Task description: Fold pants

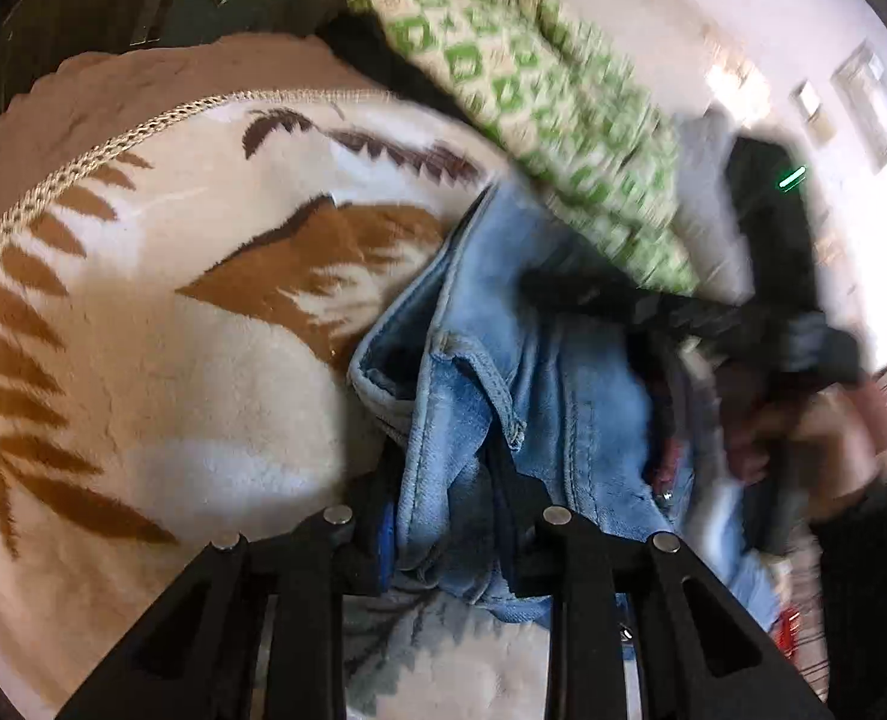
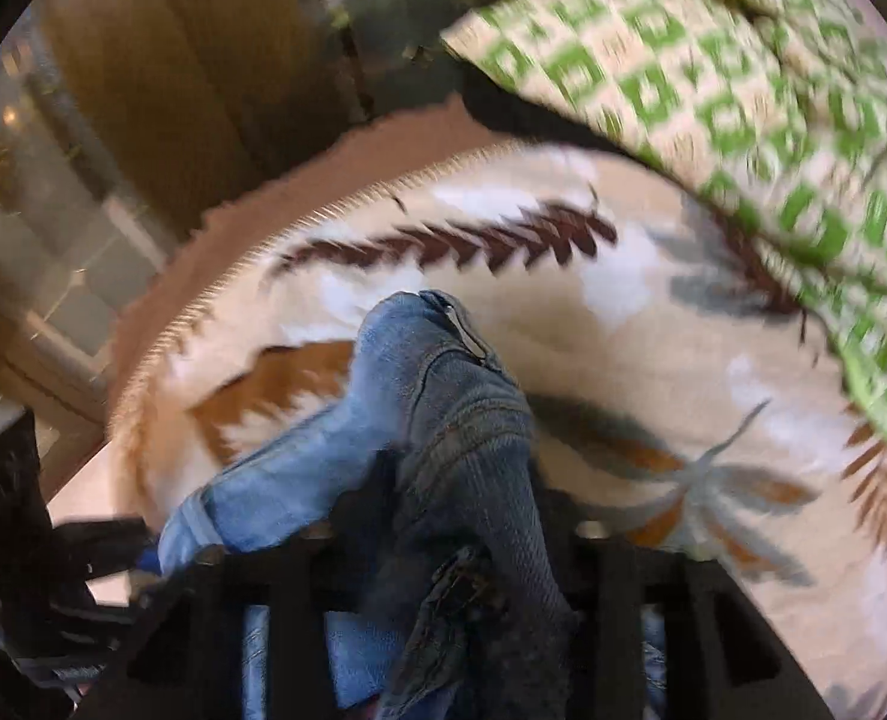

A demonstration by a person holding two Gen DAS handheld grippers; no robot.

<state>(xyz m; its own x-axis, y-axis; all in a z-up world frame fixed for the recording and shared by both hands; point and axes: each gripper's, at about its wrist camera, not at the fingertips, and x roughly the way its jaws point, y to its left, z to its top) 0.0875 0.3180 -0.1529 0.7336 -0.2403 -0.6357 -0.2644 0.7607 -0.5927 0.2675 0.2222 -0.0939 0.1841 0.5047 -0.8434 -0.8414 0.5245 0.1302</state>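
Observation:
Light blue jeans [image 1: 503, 384] lie bunched on a cream blanket with leaf prints [image 1: 143, 360]. My left gripper [image 1: 443, 516] is shut on a fold of the jeans, which hang between its black fingers. The right gripper [image 1: 653, 306] shows blurred across the jeans at the right, held by a hand. In the right wrist view the jeans [image 2: 443, 420] rise as a bunched ridge between the fingers of my right gripper [image 2: 455, 534], which is shut on the denim. The left gripper [image 2: 95, 546] shows at the lower left, holding the waistband end.
A green-and-cream patterned pillow [image 1: 533, 102] rests on the blanket behind the jeans; it also fills the upper right of the right wrist view [image 2: 743, 90]. The blanket's fringed edge [image 2: 263, 252] runs at the left, with wooden furniture and floor beyond it.

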